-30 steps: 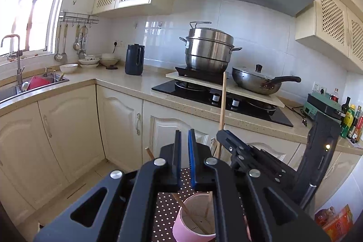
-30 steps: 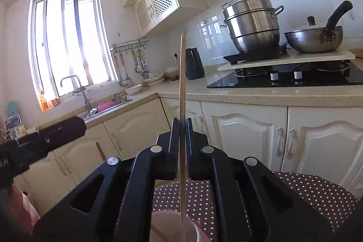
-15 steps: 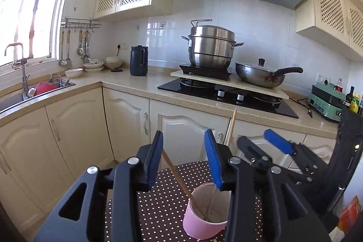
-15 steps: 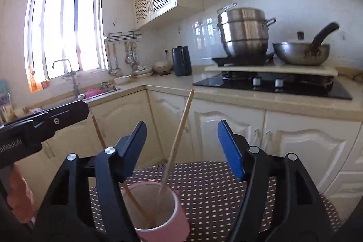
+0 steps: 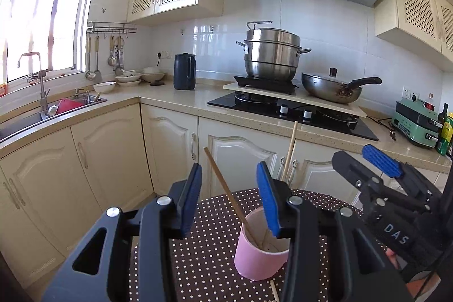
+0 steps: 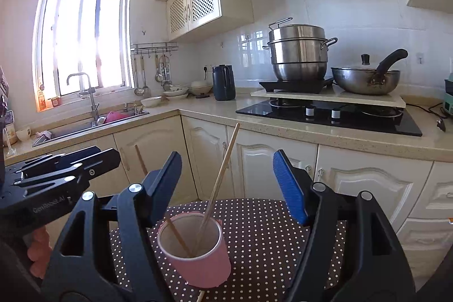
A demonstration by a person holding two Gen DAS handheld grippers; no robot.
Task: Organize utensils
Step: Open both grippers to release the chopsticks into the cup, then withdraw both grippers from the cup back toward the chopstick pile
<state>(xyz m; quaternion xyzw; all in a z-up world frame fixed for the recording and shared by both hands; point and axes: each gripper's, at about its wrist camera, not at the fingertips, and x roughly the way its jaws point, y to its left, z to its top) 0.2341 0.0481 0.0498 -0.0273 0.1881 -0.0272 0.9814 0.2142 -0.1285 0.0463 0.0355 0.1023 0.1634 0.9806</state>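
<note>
Pink cup (image 6: 198,251) standing upright on the dotted tablecloth (image 6: 263,231), holding two wooden chopsticks; one chopstick (image 6: 219,180) leans toward 1 o'clock, the other chopstick (image 6: 177,235) toward 11 o'clock; a third stick (image 5: 274,291) lies on the cloth at the cup's 6 o'clock. Right gripper (image 6: 228,184): jaws wide and opening, nothing between the pads. Left gripper (image 5: 229,198): jaws partly apart, gripping nothing; a chopstick shows in the gap, untouched. Beyond, at 12 o'clock, cream cabinets (image 6: 254,166); steamer pot (image 6: 298,50).
</note>
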